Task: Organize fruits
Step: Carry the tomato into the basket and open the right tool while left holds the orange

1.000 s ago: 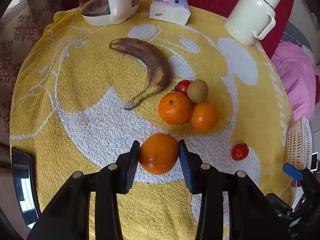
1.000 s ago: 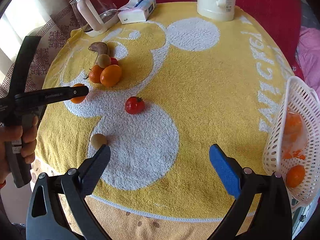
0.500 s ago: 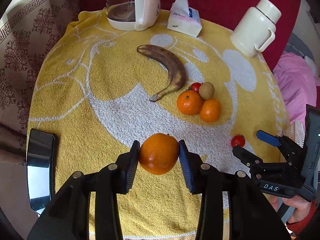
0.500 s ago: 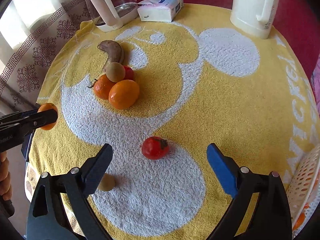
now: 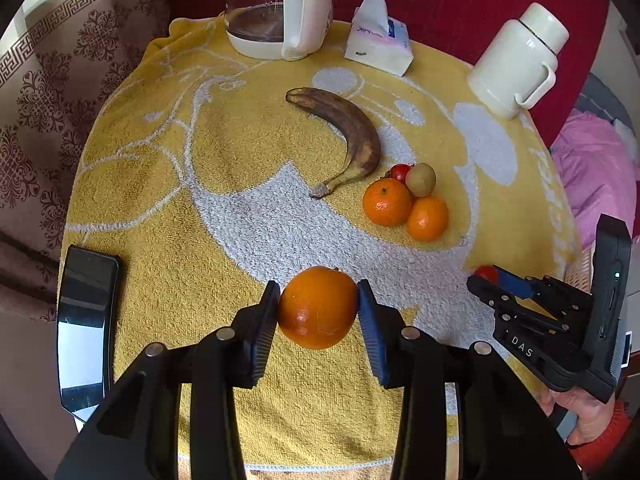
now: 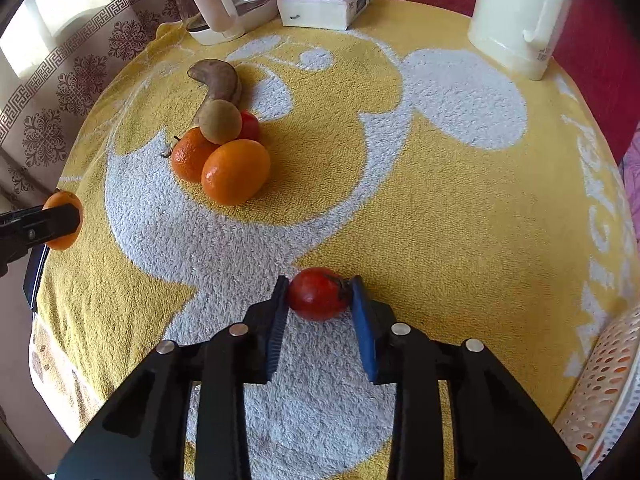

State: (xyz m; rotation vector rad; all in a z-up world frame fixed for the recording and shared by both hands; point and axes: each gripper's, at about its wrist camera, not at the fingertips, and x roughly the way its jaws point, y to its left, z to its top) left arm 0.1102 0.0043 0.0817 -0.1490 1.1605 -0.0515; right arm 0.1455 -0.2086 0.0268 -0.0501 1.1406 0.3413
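While the left gripper [image 5: 318, 307] pinches an orange [image 5: 318, 307] between its pads above the near part of the yellow towel [image 5: 248, 224], the right gripper [image 6: 319, 294] is clamped on a red tomato [image 6: 319, 294] at the near right. Farther off lie a brown banana [image 5: 346, 140], two more oranges [image 5: 404, 210] and a kiwi [image 5: 420, 179], touching in a cluster.

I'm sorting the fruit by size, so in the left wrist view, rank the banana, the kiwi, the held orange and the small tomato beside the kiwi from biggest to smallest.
1. banana, longest
2. held orange, though nearness to the camera enlarges it
3. kiwi
4. small tomato, partly hidden behind the kiwi
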